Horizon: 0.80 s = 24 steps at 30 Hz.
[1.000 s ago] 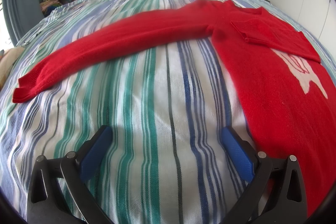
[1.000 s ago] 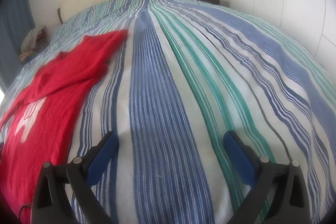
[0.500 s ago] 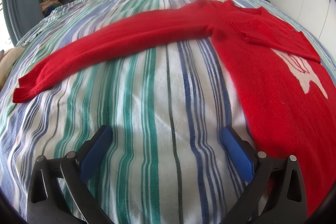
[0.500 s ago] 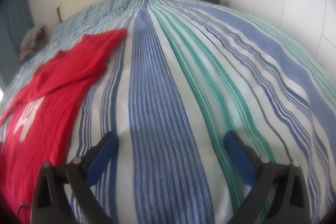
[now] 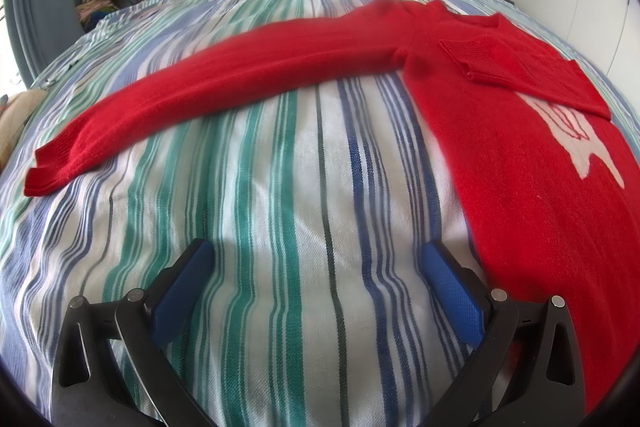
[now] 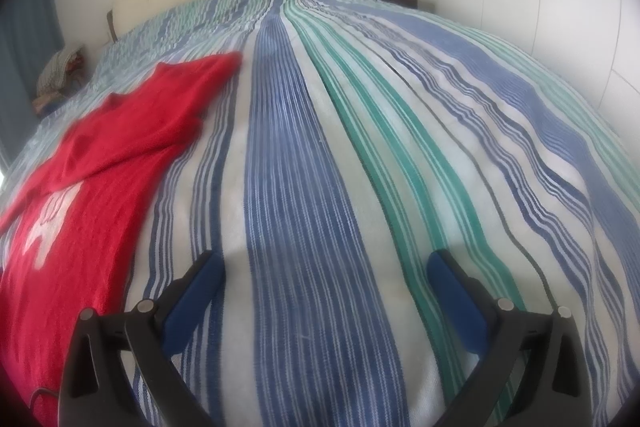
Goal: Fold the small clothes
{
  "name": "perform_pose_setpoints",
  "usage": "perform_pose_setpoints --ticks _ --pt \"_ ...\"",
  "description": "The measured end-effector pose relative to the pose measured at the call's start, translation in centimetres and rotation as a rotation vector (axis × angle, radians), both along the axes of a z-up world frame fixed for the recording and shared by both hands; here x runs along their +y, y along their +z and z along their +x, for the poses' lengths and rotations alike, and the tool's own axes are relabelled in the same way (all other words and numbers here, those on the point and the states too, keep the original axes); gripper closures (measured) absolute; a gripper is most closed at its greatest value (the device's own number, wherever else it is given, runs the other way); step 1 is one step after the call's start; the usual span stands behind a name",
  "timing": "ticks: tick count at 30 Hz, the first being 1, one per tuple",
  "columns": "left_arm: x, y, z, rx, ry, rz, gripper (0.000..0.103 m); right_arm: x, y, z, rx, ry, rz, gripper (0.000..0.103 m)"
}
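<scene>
Red sweater (image 5: pixel 520 155) lies flat on the striped bedspread (image 5: pixel 280 187), one sleeve (image 5: pixel 516 67) already folded across the chest, the other sleeve (image 5: pixel 208 91) stretched out straight, likely next to fold. Left tongs (image 5: pixel 316 267) and right tongs (image 6: pixel 320 275) both gape wide, empty, hovering over bare bedspread beside the sweater.

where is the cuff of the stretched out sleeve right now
In the left wrist view, the cuff lies flat on the striped bedspread at the far left, well ahead and left of the open left gripper.
</scene>
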<state>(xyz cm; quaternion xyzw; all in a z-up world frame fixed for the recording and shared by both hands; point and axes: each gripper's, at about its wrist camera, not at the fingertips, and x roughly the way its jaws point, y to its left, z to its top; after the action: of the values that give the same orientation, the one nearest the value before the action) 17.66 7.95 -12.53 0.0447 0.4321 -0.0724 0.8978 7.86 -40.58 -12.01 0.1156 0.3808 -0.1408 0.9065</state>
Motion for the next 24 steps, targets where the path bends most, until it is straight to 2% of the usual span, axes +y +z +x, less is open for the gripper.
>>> perform_pose_setpoints --ticks 24 --pt "0.00 -0.01 0.00 0.000 0.000 0.000 0.000 0.60 -0.15 0.51 0.038 -0.014 -0.051 0.001"
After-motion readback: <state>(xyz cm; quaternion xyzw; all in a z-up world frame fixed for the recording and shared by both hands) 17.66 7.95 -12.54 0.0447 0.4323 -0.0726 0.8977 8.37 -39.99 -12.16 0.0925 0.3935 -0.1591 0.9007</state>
